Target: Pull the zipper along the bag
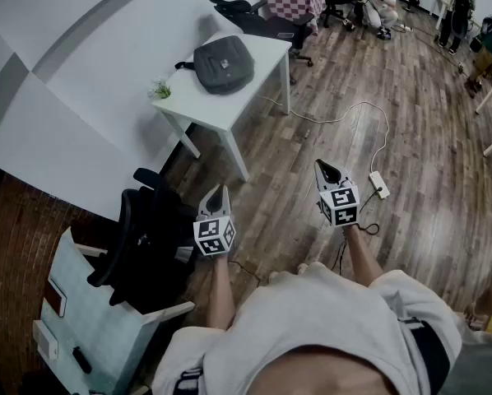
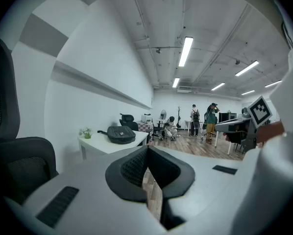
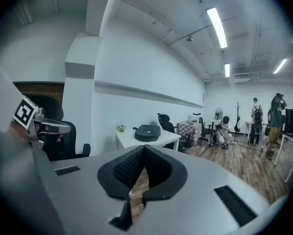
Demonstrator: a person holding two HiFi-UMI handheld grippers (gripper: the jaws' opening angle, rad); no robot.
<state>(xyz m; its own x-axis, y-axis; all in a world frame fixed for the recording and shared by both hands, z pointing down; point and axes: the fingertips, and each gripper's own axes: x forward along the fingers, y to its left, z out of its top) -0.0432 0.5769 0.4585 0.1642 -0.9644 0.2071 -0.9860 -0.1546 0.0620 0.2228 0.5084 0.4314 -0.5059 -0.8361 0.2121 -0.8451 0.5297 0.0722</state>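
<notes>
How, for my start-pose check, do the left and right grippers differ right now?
The left gripper hangs beside the black chair; the right gripper over bare floor near the power strip. The right gripper reaches slightly further forward than the left gripper. Both are shut, empty, and well short of the bag on the table.

The person wears a loose white short-sleeved shirt (image 1: pixel 328 315). The left hand-held gripper (image 1: pixel 216 194) and the right hand-held gripper (image 1: pixel 326 169) each have a pale grey body, black ribbed pads (image 2: pixel 134 168) and a cube bearing black-and-white square markers.
</notes>
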